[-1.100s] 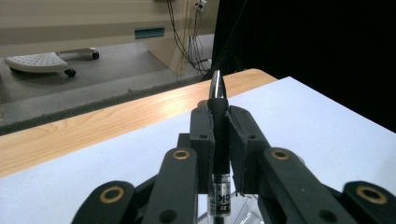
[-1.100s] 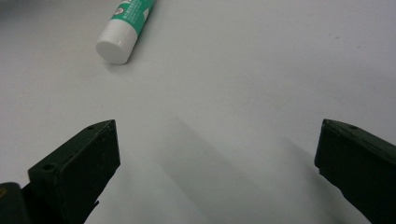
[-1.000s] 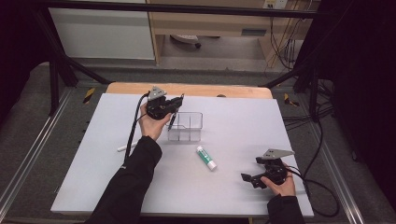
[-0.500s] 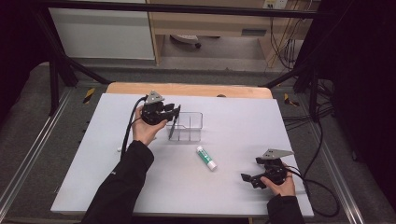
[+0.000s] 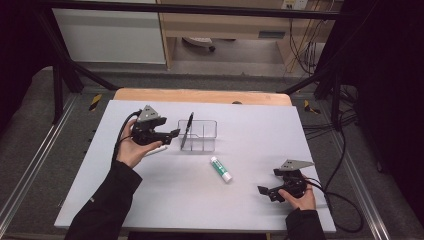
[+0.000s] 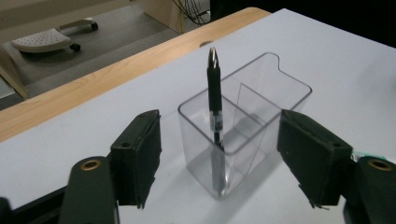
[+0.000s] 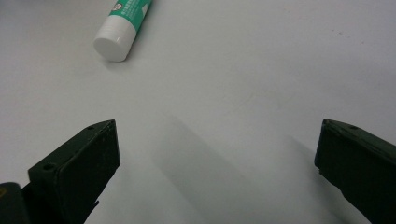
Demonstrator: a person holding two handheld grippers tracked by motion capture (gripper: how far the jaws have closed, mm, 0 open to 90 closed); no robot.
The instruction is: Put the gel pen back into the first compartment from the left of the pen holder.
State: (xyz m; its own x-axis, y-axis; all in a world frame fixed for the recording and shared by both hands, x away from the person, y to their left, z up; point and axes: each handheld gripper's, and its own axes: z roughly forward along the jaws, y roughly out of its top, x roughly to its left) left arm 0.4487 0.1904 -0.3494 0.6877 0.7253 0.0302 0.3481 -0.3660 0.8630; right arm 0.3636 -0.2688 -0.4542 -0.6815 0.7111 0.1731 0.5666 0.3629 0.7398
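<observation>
The left tool (image 5: 172, 133) hovers above the table (image 5: 150, 200) with its jaws spread wide and nothing between them; just ahead of its tips stands a clear plastic organiser (image 5: 199, 135), and in the left gripper view that organiser (image 6: 261, 112) sits framed between the two jaws, a little beyond them; a black pen (image 6: 215, 100) stands almost upright in the compartment nearest the tool, its lower end on the organiser's floor and its top clear of the rim, and in the high view the pen (image 5: 186, 131) leans slightly; the right tool (image 5: 263, 191) lies low over the near right part of the table, jaws also wide apart and holding nothing; a green-and-white glue stick (image 5: 220, 168) lies flat ahead and to the left of it, well apart from its tips, its white cap (image 7: 111, 43) turned toward that tool.
</observation>
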